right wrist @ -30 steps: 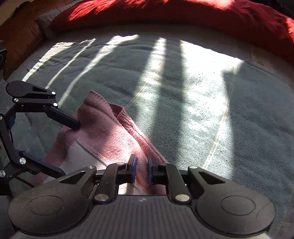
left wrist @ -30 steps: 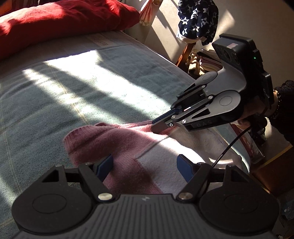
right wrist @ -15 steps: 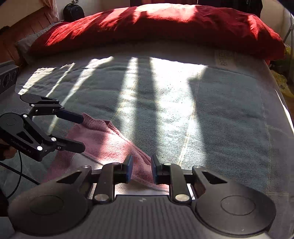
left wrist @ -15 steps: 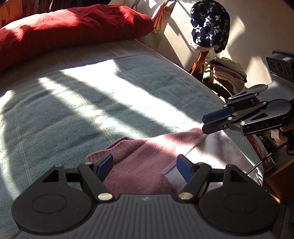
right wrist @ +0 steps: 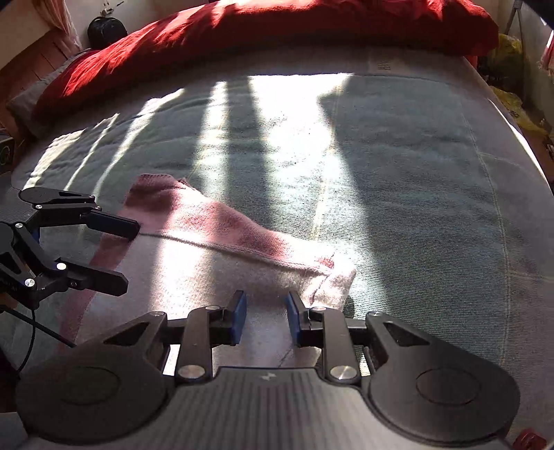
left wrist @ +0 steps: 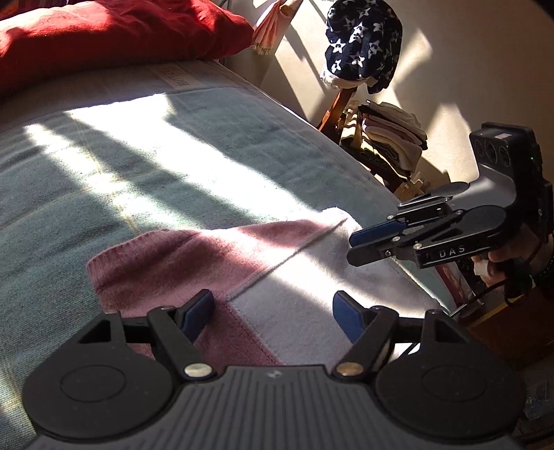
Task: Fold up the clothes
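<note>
Two matching claws of black plastic: ribbed grey-black housing between two round discs, angular linkage arms with silver screws. Left claw (left wrist: 273, 313) with blue pads (left wrist: 197, 313) on its fingertips. Right claw (right wrist: 266, 316) likewise blue-padded (right wrist: 239, 316), white letters "DAS" on its side, thin black cable trailing from it. Dark knit sleeve (left wrist: 543, 273) at the hand (left wrist: 502, 259) carrying it

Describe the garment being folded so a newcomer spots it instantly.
On the grey-green blanket covering the bed, below the red duvet, lies one knit sweater near the front edge. It is the only garment there, pink above and white below.
</note>
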`<action>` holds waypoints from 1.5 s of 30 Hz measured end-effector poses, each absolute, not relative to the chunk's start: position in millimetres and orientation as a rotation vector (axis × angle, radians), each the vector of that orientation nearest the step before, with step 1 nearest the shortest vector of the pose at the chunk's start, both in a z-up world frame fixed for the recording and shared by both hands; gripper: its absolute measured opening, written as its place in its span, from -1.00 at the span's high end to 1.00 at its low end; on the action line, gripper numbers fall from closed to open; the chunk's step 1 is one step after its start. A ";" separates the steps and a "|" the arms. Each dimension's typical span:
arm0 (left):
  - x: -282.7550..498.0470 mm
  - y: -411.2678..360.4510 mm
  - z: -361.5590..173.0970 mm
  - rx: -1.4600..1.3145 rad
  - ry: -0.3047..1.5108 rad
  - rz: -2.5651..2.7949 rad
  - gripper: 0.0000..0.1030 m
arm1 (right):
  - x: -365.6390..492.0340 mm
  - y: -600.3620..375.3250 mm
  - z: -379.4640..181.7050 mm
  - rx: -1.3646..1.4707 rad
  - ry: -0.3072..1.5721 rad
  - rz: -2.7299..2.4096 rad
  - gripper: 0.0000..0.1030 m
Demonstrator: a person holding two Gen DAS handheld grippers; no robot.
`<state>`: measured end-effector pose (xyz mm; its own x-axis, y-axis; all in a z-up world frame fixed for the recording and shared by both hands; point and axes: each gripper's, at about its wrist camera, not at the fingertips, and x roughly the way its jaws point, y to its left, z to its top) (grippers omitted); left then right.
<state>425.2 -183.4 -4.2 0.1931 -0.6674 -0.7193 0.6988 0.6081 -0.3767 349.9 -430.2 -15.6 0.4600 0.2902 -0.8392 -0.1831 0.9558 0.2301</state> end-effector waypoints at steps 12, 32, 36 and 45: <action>386.3 -183.4 -3.0 0.105 1.025 -1.020 -0.47 | 266.6 -414.8 -26.1 0.115 1.131 0.357 0.42; 311.0 -169.8 -8.7 0.087 1.203 -1.026 -0.46 | 211.7 -394.3 -18.5 0.131 1.141 0.304 -0.13; 330.1 -175.8 19.8 0.100 1.084 -1.024 -0.47 | 210.7 -390.2 -5.2 0.091 1.097 0.284 -0.13; 378.6 -204.5 -17.5 0.098 1.111 -1.030 -0.47 | 252.7 -378.2 -4.6 -0.038 0.944 0.323 -0.17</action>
